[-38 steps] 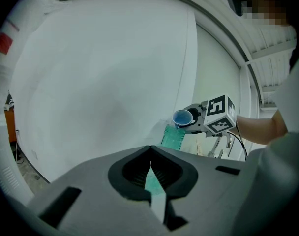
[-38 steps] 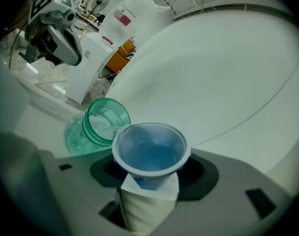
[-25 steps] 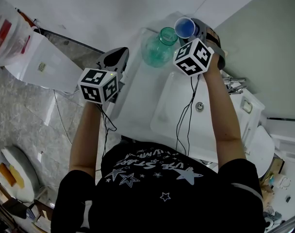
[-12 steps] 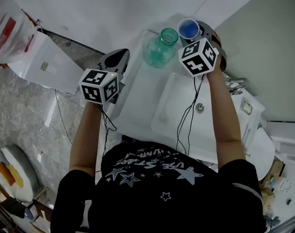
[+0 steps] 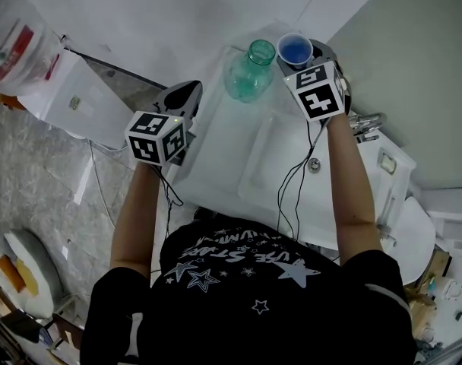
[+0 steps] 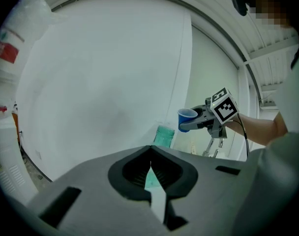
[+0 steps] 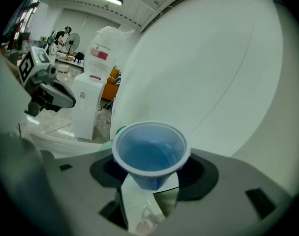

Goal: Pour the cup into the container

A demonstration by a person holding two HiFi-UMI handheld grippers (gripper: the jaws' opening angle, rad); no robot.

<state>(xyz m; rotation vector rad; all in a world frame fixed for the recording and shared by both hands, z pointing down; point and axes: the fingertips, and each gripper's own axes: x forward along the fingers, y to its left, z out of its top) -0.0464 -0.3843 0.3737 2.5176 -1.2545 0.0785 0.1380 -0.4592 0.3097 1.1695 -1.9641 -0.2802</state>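
A blue plastic cup (image 5: 295,49) stands upright between the jaws of my right gripper (image 5: 303,59), which is shut on it. In the right gripper view the cup (image 7: 150,154) fills the middle, its inside blue; I cannot tell whether liquid is in it. The container, a green glass bottle (image 5: 250,71) with an open mouth, stands on the white counter just left of the cup. It also shows in the left gripper view, as the bottle (image 6: 164,135). My left gripper (image 5: 187,90) hovers left of the bottle, its jaws shut with nothing between them.
A white sink basin (image 5: 280,177) lies below the bottle, with a chrome faucet (image 5: 365,122) at its right. A white cabinet (image 5: 75,97) and a plastic bag (image 5: 18,52) stand on the floor at left. Cables hang from both grippers over the sink.
The right gripper has rolled the cup back from a tilt toward the bottle's mouth to upright and drawn it a little to the right. The left gripper shifted slightly.
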